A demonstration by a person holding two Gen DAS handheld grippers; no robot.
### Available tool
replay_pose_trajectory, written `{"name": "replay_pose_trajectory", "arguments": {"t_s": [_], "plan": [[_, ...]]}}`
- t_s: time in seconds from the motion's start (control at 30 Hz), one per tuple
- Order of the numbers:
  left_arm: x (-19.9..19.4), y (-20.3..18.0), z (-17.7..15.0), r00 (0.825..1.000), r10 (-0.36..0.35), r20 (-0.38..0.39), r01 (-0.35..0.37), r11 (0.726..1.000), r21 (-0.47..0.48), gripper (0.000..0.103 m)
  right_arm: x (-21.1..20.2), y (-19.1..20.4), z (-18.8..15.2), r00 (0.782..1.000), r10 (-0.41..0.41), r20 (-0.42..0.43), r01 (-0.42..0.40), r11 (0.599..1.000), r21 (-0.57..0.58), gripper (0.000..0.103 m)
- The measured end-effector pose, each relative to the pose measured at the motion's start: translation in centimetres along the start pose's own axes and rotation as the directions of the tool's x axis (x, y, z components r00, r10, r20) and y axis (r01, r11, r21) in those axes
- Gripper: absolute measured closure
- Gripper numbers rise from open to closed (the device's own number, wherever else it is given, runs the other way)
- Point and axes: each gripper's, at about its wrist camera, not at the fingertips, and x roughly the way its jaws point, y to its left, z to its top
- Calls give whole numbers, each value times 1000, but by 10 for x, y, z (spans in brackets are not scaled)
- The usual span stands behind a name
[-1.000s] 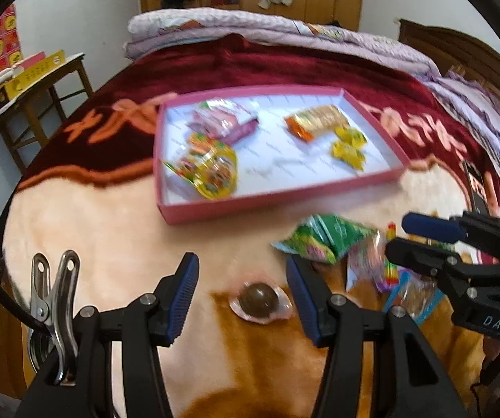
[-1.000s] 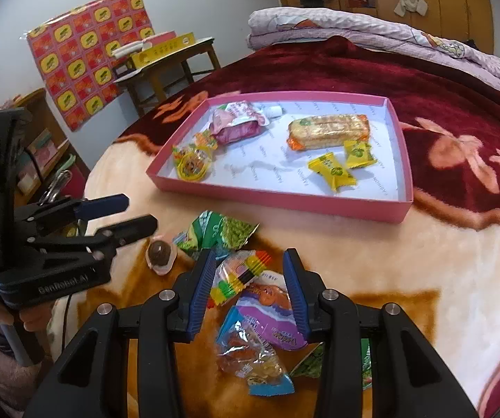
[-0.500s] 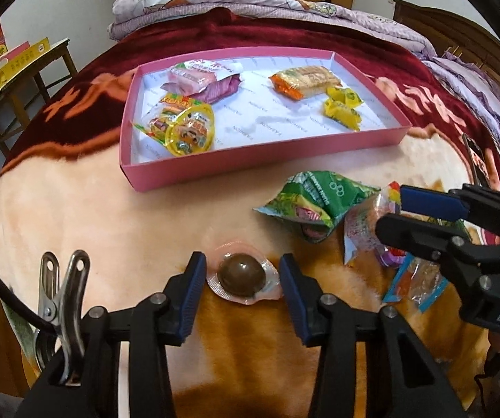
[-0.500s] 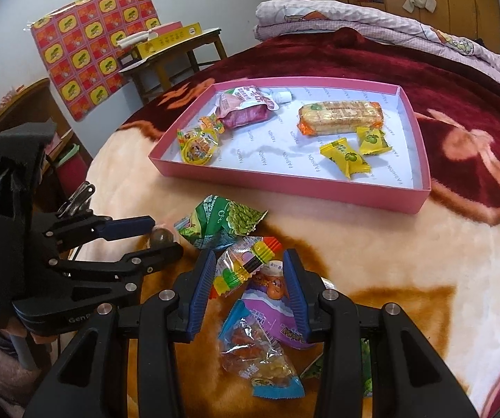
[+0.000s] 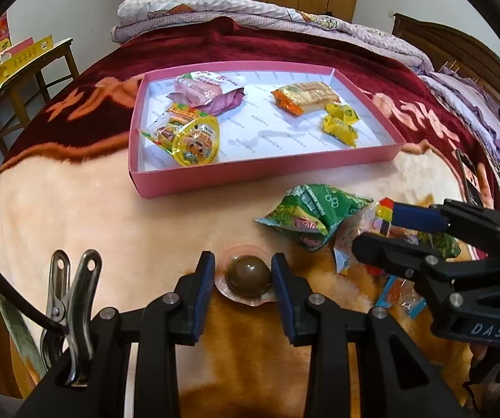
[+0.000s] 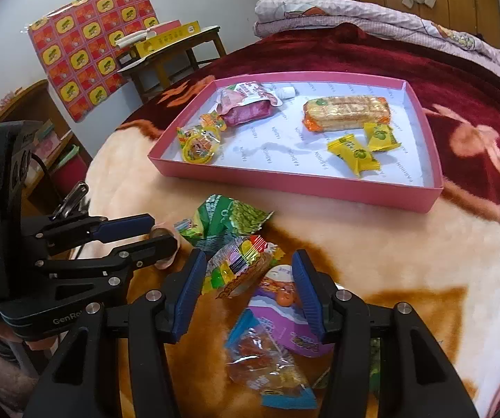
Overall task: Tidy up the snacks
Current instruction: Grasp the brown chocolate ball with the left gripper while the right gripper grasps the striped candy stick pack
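Observation:
A pink tray on the bed holds several wrapped snacks; it also shows in the right wrist view. My left gripper is open, its pads on either side of a brown chocolate ball in a clear blister lying on the blanket. My right gripper is open above a pile of loose snacks: a rainbow candy pack, a purple pack and a clear gummy bag. A green snack bag lies between tray and pile.
The blanket is cream and brown in front, dark red behind. A folded quilt lies at the far end. A wooden side table with boxes stands left of the bed. A metal clip hangs on my left gripper.
My left gripper moved forward and narrowed, so the chocolate ball now sits between its pads. My right gripper stayed open over the pile and shifted slightly closer.

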Motion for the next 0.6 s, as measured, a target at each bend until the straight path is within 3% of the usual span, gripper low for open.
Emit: {"name": "replay_pose_trajectory", "arguments": {"t_s": [0.53,0.6], "plan": [[-10,10,4,999,3,33,-2,999,-33,68,9,15,0,1000,-29,-1,29,995,-93,50],[-12,10,5,999,2,37,-1,999,-38,68,9,14,0,999,-37,3,37,995,-93,55]]}}
